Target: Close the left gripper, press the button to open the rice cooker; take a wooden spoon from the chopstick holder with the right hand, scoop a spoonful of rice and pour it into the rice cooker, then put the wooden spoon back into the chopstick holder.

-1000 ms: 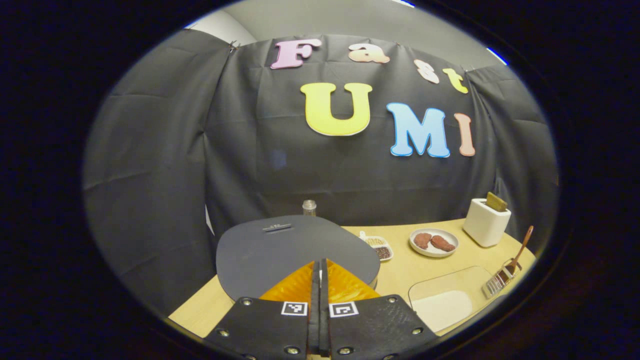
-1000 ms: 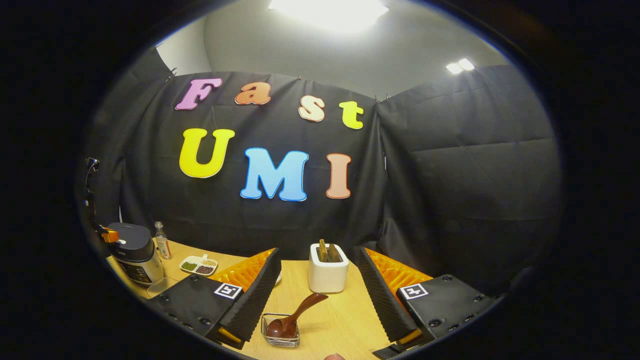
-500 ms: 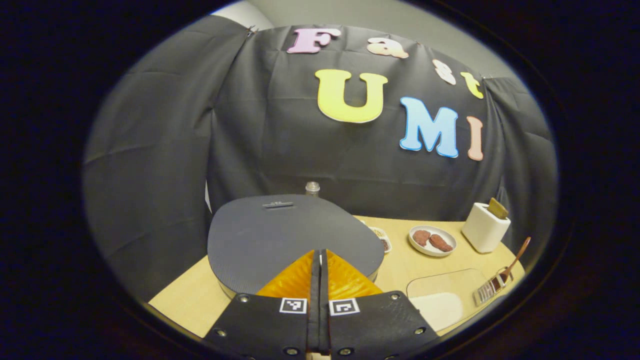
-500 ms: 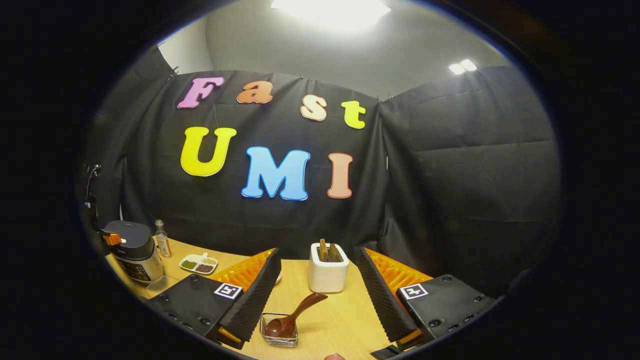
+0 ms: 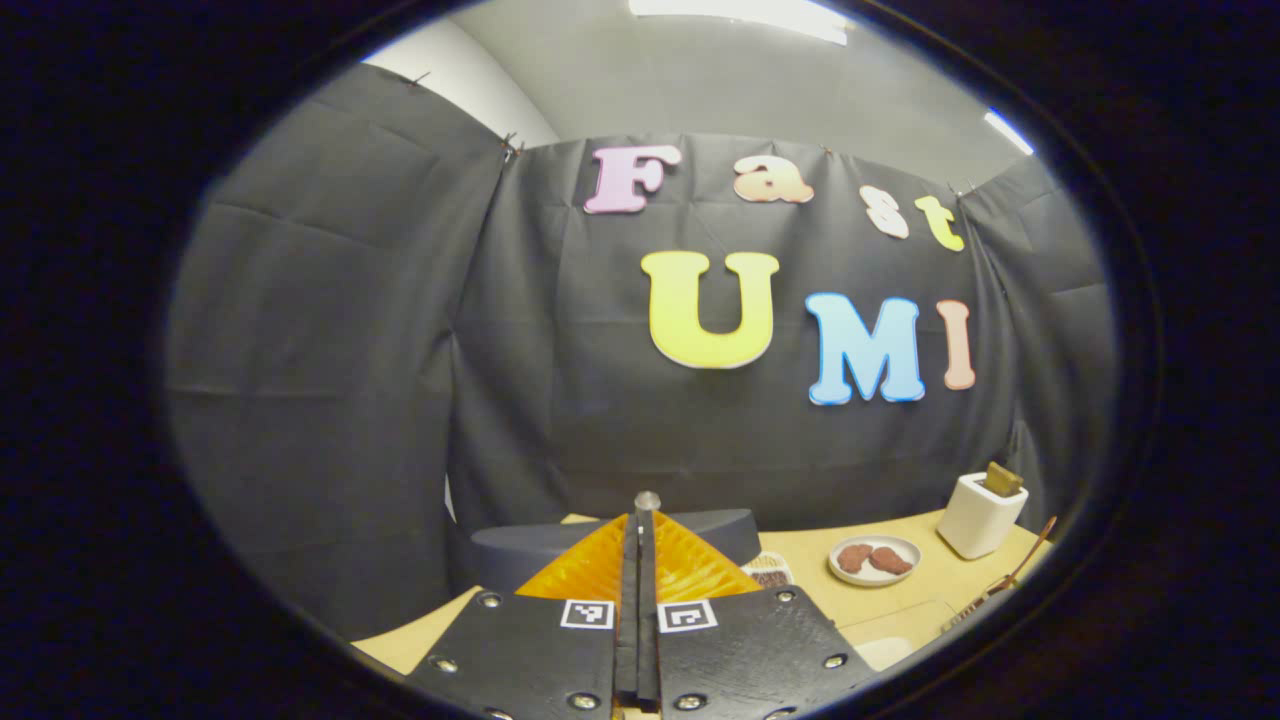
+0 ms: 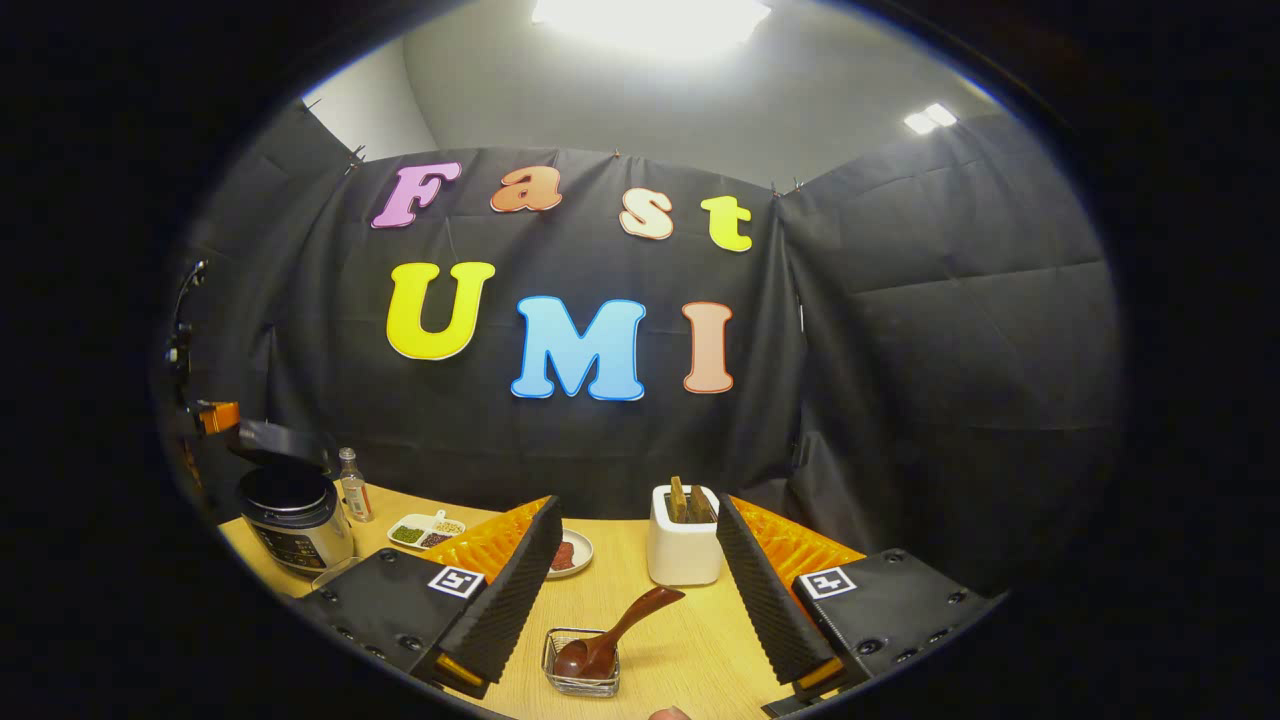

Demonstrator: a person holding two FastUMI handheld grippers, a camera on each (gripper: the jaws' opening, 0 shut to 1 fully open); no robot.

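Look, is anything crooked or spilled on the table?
Nothing looks spilled or broken. The rice cooker has its lid lifted, as the task wants. The wooden spoon leans at a slant out of its chopstick holder, which is how it rests there. The table looks tidy.

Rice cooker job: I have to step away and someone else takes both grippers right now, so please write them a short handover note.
Left gripper: shut, empty, raised by the rice cooker's lid.
Right gripper: open, empty, with the wooden spoon between its fingers and below, not touched.
Things: the spoon leans in the small holder on the table; the white box stands behind it; the cooker is at the table's far left.
Done: the lid stands popped up in the right gripper view.
Left: grasp the spoon, scoop rice, pour it into the cooker, return the spoon to the holder.
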